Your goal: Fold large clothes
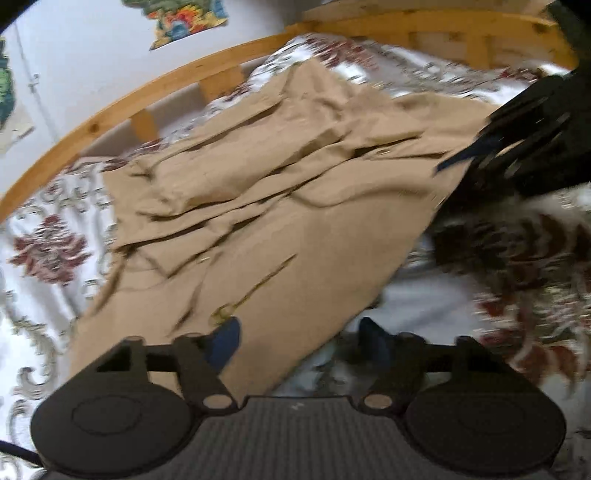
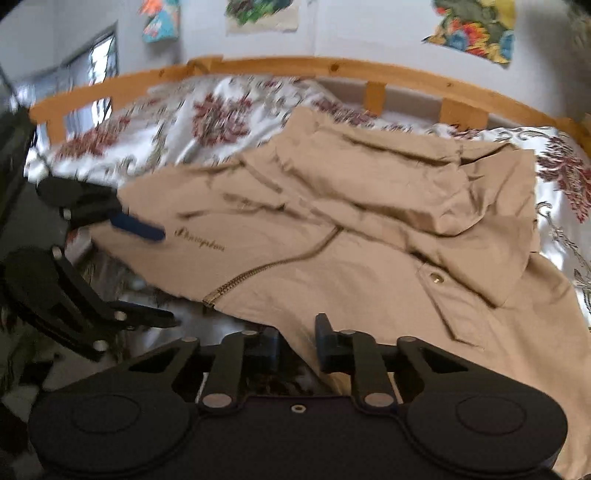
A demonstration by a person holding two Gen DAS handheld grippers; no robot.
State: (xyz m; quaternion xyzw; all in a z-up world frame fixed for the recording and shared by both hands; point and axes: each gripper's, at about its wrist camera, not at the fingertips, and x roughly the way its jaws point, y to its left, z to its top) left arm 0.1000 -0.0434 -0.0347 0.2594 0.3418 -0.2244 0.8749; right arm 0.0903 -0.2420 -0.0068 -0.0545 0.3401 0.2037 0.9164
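Observation:
A tan zip-up jacket [image 1: 303, 236] lies crumpled on a floral bedspread [image 1: 48, 251], its sleeves bunched on top. My left gripper [image 1: 299, 343] straddles the jacket's near edge with its jaws wide. One blue pad is over the cloth and the other over the bedspread, and neither presses on it. The right wrist view shows the left gripper [image 2: 155, 275] at the left, one finger above the jacket [image 2: 369, 266] and one below its edge. My right gripper [image 2: 299, 343] is nearly closed, with the jacket's hem pinched between its pads. It also shows in the left wrist view as the right gripper [image 1: 461, 162] at the jacket's far-right edge.
A wooden bed rail [image 2: 332, 68] runs along the far side of the mattress, against a pale wall with colourful paper pictures [image 2: 476, 29]. A window [image 2: 99, 55] is at the far left. Bedspread shows on both sides of the jacket.

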